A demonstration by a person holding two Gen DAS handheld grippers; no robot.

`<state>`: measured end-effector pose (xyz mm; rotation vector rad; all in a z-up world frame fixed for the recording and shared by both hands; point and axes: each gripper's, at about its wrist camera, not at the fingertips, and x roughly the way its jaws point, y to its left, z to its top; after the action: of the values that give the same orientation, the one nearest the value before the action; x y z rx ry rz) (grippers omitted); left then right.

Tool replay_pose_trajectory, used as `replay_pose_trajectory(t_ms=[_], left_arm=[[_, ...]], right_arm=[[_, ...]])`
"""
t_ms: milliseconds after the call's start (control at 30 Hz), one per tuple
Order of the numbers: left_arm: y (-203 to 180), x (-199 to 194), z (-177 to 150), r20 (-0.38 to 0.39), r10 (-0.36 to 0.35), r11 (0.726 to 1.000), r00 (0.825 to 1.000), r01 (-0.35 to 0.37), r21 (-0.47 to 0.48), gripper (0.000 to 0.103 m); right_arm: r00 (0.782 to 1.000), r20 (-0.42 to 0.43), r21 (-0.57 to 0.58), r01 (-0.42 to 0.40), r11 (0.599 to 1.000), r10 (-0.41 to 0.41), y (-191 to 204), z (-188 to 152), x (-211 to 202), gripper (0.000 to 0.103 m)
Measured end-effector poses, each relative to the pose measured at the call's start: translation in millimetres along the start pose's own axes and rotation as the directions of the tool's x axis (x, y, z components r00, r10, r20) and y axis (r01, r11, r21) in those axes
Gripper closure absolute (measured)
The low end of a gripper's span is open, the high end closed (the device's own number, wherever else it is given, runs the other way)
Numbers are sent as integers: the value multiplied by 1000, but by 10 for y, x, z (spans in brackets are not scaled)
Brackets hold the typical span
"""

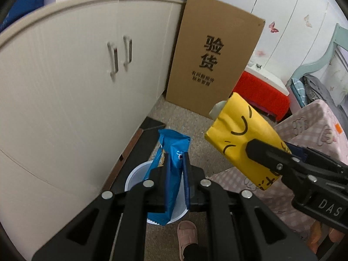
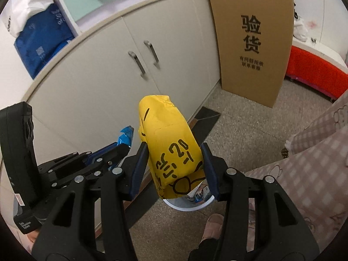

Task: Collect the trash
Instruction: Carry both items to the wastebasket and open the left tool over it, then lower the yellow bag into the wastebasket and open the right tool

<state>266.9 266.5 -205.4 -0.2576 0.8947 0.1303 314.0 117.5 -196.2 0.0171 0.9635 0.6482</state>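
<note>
Black linkages fill the foreground of both wrist views, and each gripper carries trash above the white bin [image 1: 139,178], the landmark on the floor beside the cream cabinet [image 1: 65,87]. Largest load: the yellow packet [image 2: 169,143], clamped between the right gripper's [image 2: 174,165] blue pads; it hangs directly over the bin's rim [image 2: 187,206], probably held there so it will drop inside once let go. Smaller is the blue wrapper [image 1: 171,158], pinched upright by the left gripper [image 1: 175,169], its lower end reaching down across the bin's mouth. Judging from this, both pieces are positioned for release. A cardboard panel [image 1: 213,58] leans well behind the bin, and a pink slipper [image 1: 187,232] stands just beside it.
</note>
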Motion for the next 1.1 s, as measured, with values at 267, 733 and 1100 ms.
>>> replay_pose_trajectory(t_ms=[267, 733, 1100], left_arm=[[93, 367, -44, -50, -6, 999, 999, 4, -32, 92], [345, 725, -110, -106, 36, 993, 994, -48, -110, 32], [372, 289, -6, -61, 111, 989, 992, -116, -93, 26]], right_arm=[[999, -50, -4, 17, 1000, -17, -68, -49, 322, 55], [995, -95, -61, 17, 998, -23, -48, -23, 508, 54], [993, -113, -119, 0, 993, -14, 99, 33, 311, 54]])
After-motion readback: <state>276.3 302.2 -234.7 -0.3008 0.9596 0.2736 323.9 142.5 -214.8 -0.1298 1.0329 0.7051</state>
